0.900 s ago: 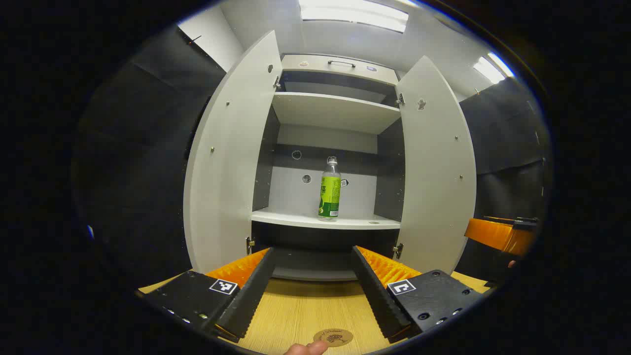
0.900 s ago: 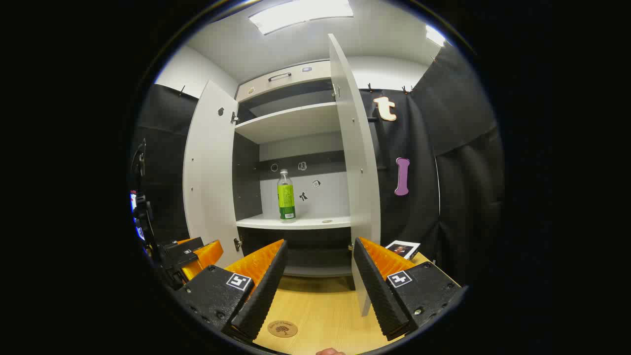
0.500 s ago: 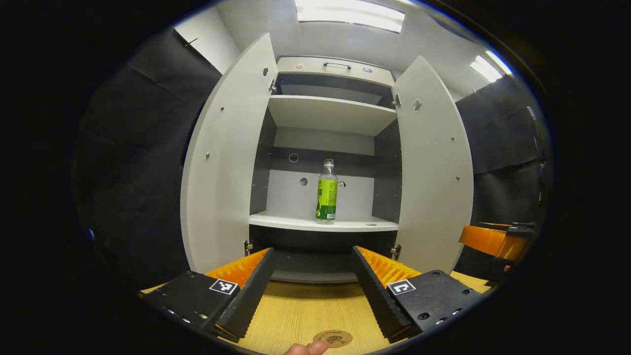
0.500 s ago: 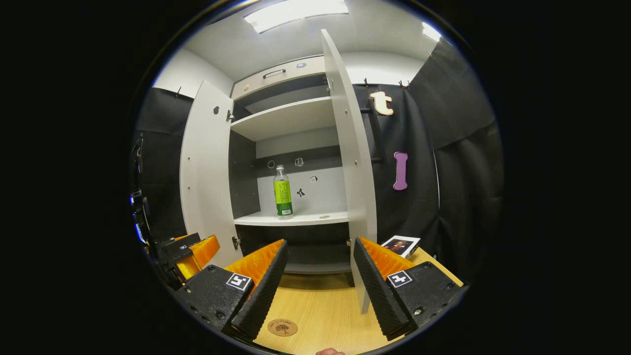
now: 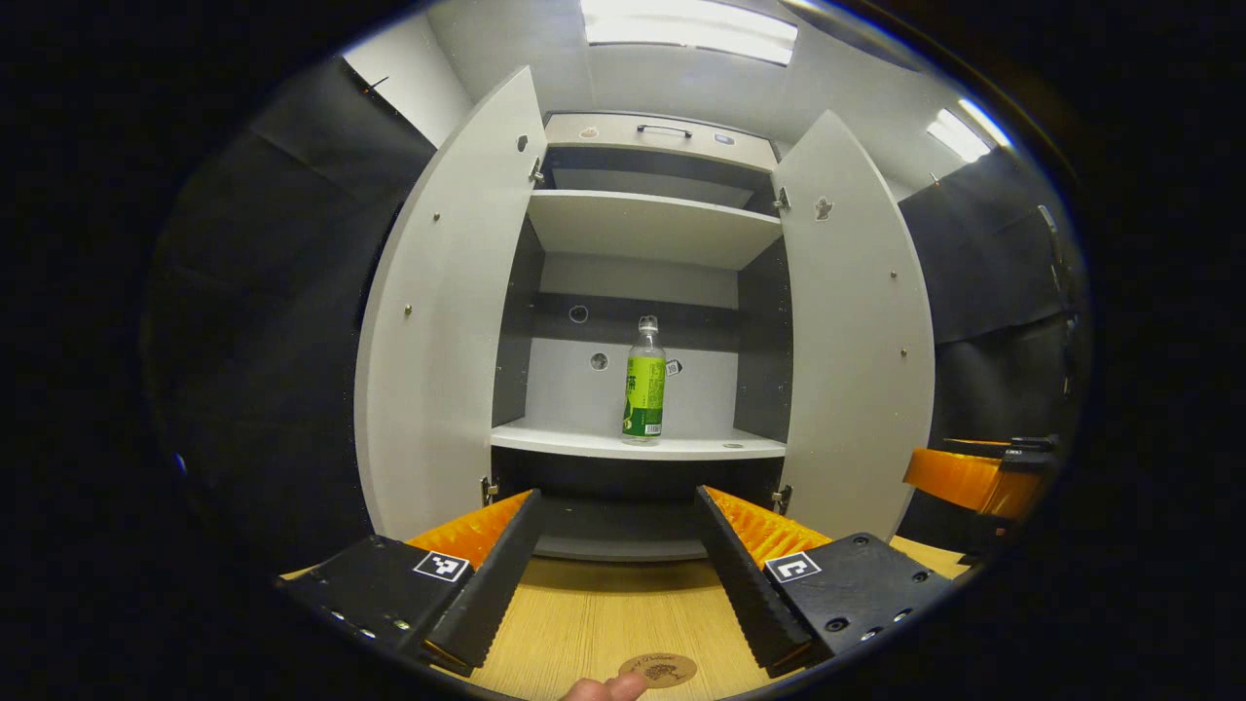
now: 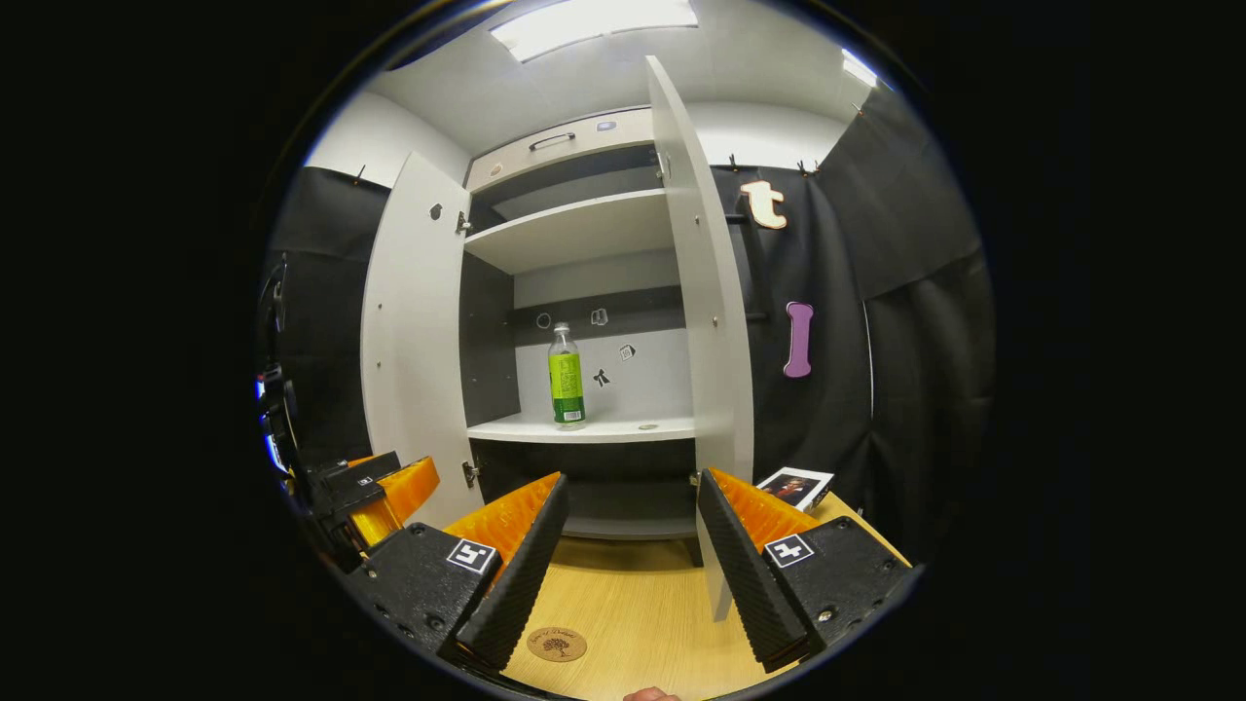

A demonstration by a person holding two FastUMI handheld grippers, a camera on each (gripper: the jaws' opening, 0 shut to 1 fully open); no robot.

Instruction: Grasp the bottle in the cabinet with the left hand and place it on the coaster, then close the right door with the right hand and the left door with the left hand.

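A clear bottle with a green label (image 5: 643,382) stands upright on the lower shelf of the white cabinet (image 5: 638,443), also seen as the bottle (image 6: 566,380) in the right gripper view. Both doors, left (image 5: 438,312) and right (image 5: 857,321), stand wide open. My left gripper (image 5: 615,565) is open and empty, well short of the cabinet, over the wooden table. A round brown coaster (image 5: 658,669) lies on the table just under it, seen as the coaster (image 6: 557,644) in the right gripper view. My right gripper (image 6: 628,555) is open, near the right door's edge (image 6: 715,341).
The wooden table (image 6: 633,604) runs up to the cabinet base. A small card with a picture (image 6: 796,486) lies at the table's right side. The left gripper (image 6: 375,492) shows far left in the right gripper view, the right gripper (image 5: 973,477) far right in the left gripper view. A fingertip (image 5: 604,688) rests by the coaster.
Both views shifted only slightly; the bottle sits a touch lower in the left gripper view. Nothing was taken hold of or moved.
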